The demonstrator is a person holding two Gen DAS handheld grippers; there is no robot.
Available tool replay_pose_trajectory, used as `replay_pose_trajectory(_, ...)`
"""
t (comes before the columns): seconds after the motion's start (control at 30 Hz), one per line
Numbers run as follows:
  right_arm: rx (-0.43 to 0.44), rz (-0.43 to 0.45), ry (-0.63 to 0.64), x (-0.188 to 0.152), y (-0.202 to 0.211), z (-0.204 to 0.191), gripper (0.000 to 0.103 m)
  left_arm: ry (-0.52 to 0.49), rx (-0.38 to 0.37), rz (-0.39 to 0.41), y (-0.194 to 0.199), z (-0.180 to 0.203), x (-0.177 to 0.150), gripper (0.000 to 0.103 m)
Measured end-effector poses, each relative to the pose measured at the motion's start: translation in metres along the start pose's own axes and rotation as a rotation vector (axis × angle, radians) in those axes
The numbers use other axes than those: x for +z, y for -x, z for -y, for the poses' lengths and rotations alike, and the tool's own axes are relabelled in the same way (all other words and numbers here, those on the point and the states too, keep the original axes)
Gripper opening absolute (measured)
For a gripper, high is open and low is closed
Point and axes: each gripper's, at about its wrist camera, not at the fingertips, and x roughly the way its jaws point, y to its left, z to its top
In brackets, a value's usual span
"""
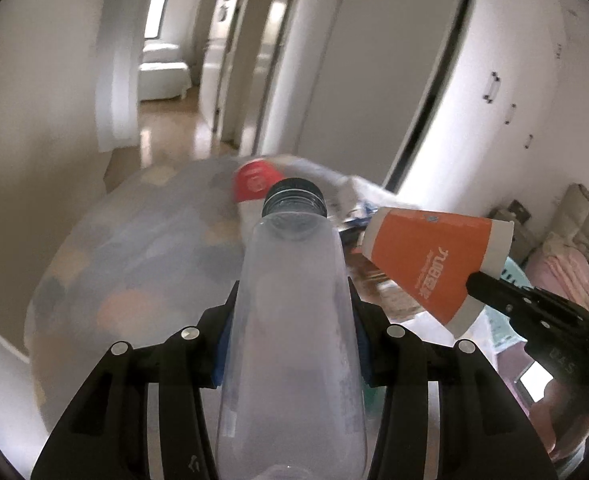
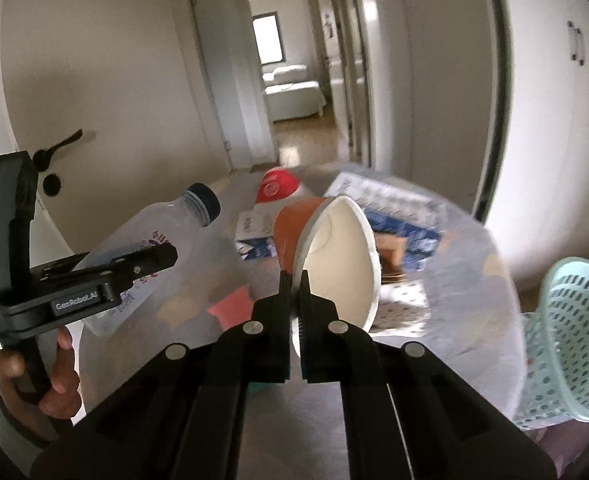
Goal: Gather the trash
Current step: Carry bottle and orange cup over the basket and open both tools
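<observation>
The left gripper (image 1: 294, 344) has its jaws clenched on a clear plastic bottle (image 1: 290, 320), held above a full trash bag (image 1: 134, 264). Beside it, the right gripper (image 2: 294, 280) pinches the rim of an orange paper cup (image 2: 334, 256) over the same bag.

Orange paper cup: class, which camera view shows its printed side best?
The left wrist view: the orange paper cup lies side-on, lettering readable, rim pinched by the right gripper. The right wrist view shows mainly its white inside.
</observation>
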Motion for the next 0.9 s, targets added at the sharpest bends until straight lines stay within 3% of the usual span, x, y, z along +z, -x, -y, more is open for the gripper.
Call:
replay_pose_trajectory(0.17, -0.069, 0.068, -0.039, 0.001, 0.036, 0.028, 0.002, -0.063, -0.062, 0.012, -0.003, 0.044, 0.01, 0.045)
replay_pose_trajectory(0.43, -0.264, 0.146, -0.135, -0.004, 0.09, 0.096, 0.002, -0.199, -0.184, 0.012, -0.026, 0.139, 0.021, 0.045)
replay_pose_trajectory(0.63, -0.367, 0.154, -0.253, -0.02, 0.114, 0.157, 0.002, -0.291, -0.299, -0.064, -0.071, 0.223, 0.015, 0.045)
replay_pose_trajectory(0.9, -0.486, 0.096, -0.437, -0.054, 0.123, 0.248, 0.002, -0.34, -0.383, -0.183, -0.14, 0.301, 0.005, 0.045)
